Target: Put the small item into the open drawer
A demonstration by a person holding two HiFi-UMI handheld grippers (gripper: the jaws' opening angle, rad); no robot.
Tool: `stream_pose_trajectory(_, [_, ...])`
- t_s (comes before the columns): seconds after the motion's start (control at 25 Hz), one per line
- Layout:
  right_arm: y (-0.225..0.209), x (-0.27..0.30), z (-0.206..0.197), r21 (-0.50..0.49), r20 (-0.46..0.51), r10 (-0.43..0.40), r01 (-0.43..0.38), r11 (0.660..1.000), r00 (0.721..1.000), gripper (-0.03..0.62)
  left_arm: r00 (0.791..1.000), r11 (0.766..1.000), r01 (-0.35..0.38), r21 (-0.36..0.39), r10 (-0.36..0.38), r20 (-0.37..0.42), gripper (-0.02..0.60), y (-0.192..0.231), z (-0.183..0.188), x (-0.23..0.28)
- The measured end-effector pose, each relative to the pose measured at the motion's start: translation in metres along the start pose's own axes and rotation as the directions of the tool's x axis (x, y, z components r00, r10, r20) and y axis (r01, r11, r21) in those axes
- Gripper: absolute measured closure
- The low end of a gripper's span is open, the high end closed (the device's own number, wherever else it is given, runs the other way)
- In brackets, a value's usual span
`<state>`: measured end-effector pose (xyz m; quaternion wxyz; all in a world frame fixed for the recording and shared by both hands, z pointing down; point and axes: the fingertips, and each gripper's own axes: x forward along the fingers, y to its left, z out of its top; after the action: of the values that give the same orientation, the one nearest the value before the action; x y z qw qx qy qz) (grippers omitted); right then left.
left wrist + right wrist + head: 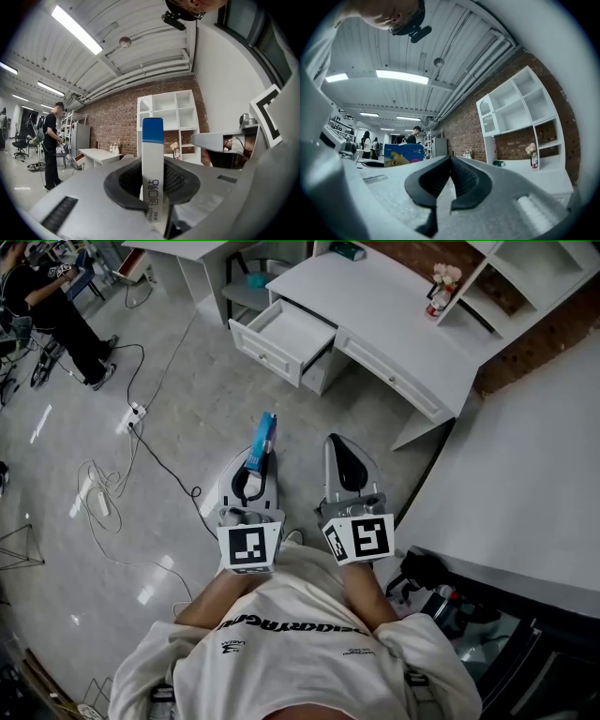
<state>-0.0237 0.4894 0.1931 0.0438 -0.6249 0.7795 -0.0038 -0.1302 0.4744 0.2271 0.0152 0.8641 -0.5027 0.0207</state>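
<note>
- Nearest, at the bottom edge of the head view: white T-shirt point(300, 652) with dark print, both forearms reaching forward from it.
- Just ahead of the shirt: two marker cubes side by side, left cube point(249, 547) and right cube point(358, 537), one on each gripper.
- Left gripper point(258, 465) point(152, 183): pointing level towards the desk, jaws narrowed and clamped on the small box point(263, 439) point(153, 159).
- Small box: white with a blue end, standing upright between the black pads in the left gripper view, blue end poking out past the fingertips; well short of the drawer, above bare floor.
- Right gripper point(344, 451) point(450, 176): level beside the left one, pads pressed together at the tips, nothing between them.
- Underneath and to the left: pale glossy floor point(187, 399), black and white cables point(141, 442) looping across it, running to a power strip point(136, 414).
- To the right: edge of a white counter point(525, 484).
- Further ahead: open drawer point(281, 338), pulled out from the left end of the white desk point(394, 320), inside showing bare.
- On the desk's far side: small vase of flowers point(441, 287) point(531, 154) beside the white shelf unit point(525, 277) point(168, 117).
- Behind the shelf unit: brick wall point(112, 117).
- Farthest, top left: person in black point(56, 306) point(51, 140), well apart from the desk.
</note>
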Motion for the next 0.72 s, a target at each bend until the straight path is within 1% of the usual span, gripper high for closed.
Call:
stream_pose_trajectory(0.08, [-0.004, 0.017, -0.003, 0.001, 0.005, 0.000, 0.000, 1.000, 1.000, 0.600, 1.000, 1.000, 0.002, 0.004, -0.002, -0.004, 0.518, 0.007, -0.005, 0.015])
stream_pose_trajectory(0.32, [-0.023, 0.072, -0.024, 0.010, -0.016, -0.010, 0.010, 1.000, 1.000, 0.600, 1.000, 1.000, -0.004, -0.018, 0.004, -0.025, 0.518, 0.034, -0.021, 0.069])
stream_pose_trajectory(0.48, [-0.039, 0.121, -0.035, 0.005, -0.031, -0.016, 0.016, 1.000, 0.999, 0.600, 0.999, 1.000, 0.006, -0.030, -0.007, -0.034, 0.518, 0.054, -0.026, 0.121])
stream_pose_trajectory(0.72, [-0.070, 0.208, -0.038, 0.011, -0.055, -0.042, 0.043, 0.999, 0.998, 0.600, 0.998, 0.999, 0.029, -0.035, -0.031, -0.050, 0.518, 0.090, -0.017, 0.209])
